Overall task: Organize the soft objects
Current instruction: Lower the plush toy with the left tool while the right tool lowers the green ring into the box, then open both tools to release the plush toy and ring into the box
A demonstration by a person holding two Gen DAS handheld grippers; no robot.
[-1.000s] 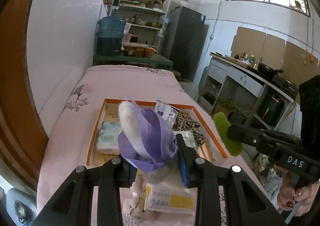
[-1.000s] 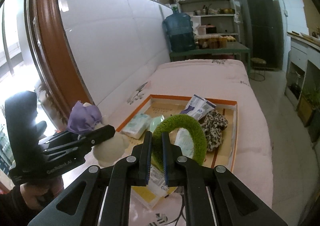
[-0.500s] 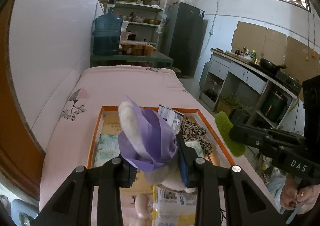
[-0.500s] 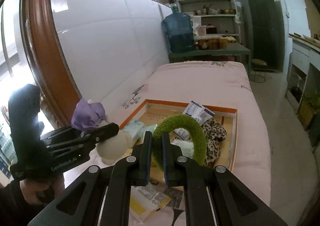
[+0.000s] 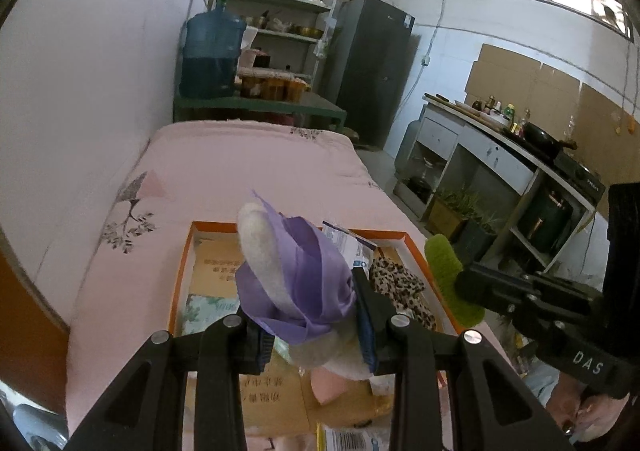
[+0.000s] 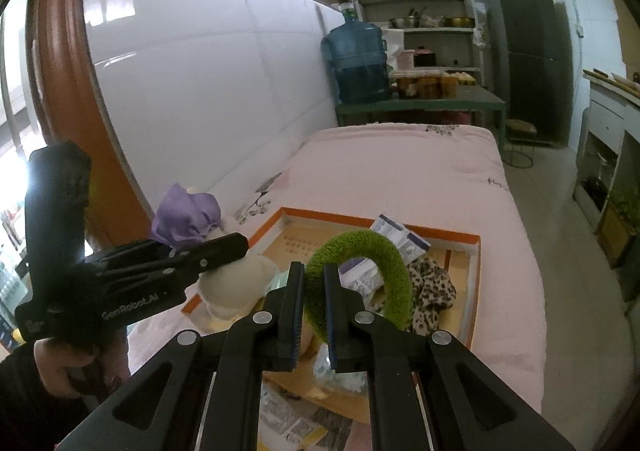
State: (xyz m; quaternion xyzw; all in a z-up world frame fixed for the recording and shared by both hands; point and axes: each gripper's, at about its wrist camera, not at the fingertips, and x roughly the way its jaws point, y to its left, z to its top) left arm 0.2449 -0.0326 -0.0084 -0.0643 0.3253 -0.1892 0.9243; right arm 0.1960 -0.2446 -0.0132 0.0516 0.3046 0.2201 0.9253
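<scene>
L gripper [image 5: 312,335]: jaws part-open, pads clamped on a white plush toy [image 5: 264,251] w/ a purple cloth wrap, held up clear of the bed. Toy sticks up between the fingers; its body hangs just below them.

Ahead of and below both tools: orange-rimmed tray [image 6: 474,251] on the pink bedspread [image 6: 400,171]. Already in it: pale green tissue pack [image 5: 208,309] on the L side, a blue-white packet [image 6: 394,235] at the far side, a leopard-print fabric piece [image 6: 434,291] on the R side.

R gripper [image 6: 314,311]: jaws nearly closed, pinching a green fuzzy ring [image 6: 368,263] by its near edge; the loop arcs up and to the R of the fingers, over the tray.

Step in hand, as I read it: both items in carry, hovering at the tray's near end, not yet set down.

Next move prob. calls for lowering each over a bare patch of tray floor, then opening the jaws. Free room looks best centre-left, but the near tray floor is hidden behind the fingers, so hard to be sure. Keep the two tools apart so they don't clash.
</scene>
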